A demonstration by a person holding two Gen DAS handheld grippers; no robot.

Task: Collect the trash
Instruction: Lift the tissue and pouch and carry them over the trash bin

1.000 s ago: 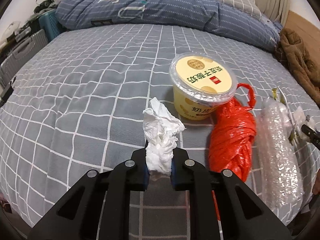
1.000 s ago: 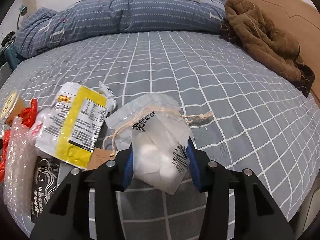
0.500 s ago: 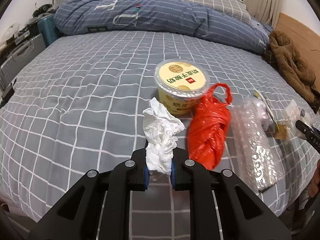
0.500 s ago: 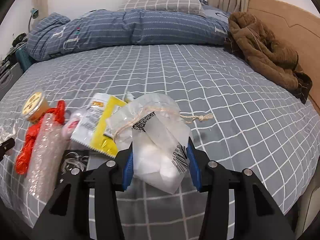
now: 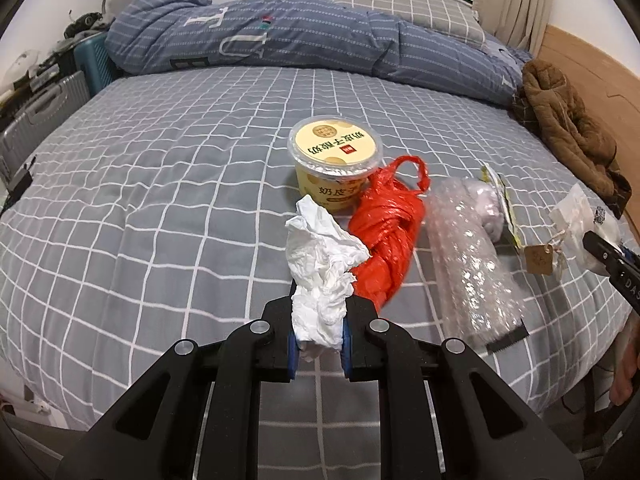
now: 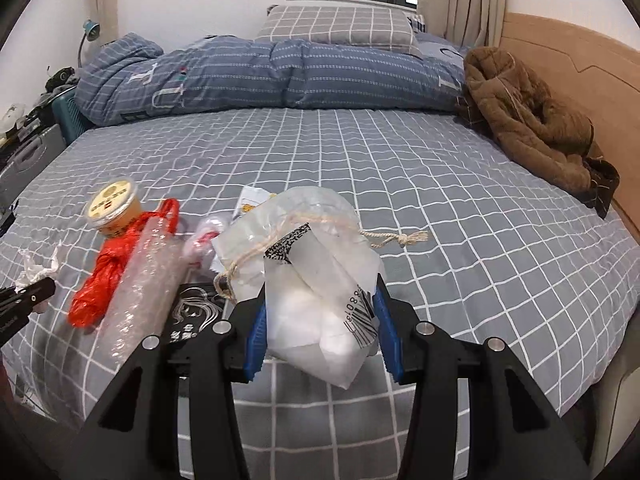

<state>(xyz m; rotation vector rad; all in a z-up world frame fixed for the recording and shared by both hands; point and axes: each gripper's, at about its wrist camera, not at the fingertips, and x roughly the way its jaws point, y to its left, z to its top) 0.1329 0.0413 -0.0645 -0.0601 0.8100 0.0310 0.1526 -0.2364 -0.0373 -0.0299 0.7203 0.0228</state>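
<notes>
My left gripper [image 5: 319,344] is shut on a crumpled white tissue [image 5: 322,264], held above the near edge of the bed. My right gripper [image 6: 320,336] is shut on a clear plastic bag [image 6: 316,280] with white contents, a barcode and a string tie; the same plastic bag [image 5: 580,216] shows at the right edge of the left wrist view. On the checked grey bedsheet [image 5: 160,200] lie a yellow lidded cup [image 5: 335,160], a knotted red plastic bag [image 5: 386,228], a bubble-wrap roll [image 5: 472,264] and a yellow snack wrapper [image 5: 502,204]. A black packet [image 6: 192,316] lies beside the bubble wrap.
A blue quilt [image 6: 272,72] and a checked pillow [image 6: 340,28] lie at the bed's far side. A brown coat [image 6: 532,128] rests against the wooden headboard [image 6: 580,68] on the right. Suitcases [image 5: 44,108] stand left of the bed.
Both grippers have drawn back and upward from the bed with their loads. The cup, red bag and bubble wrap now look smaller and farther away.
</notes>
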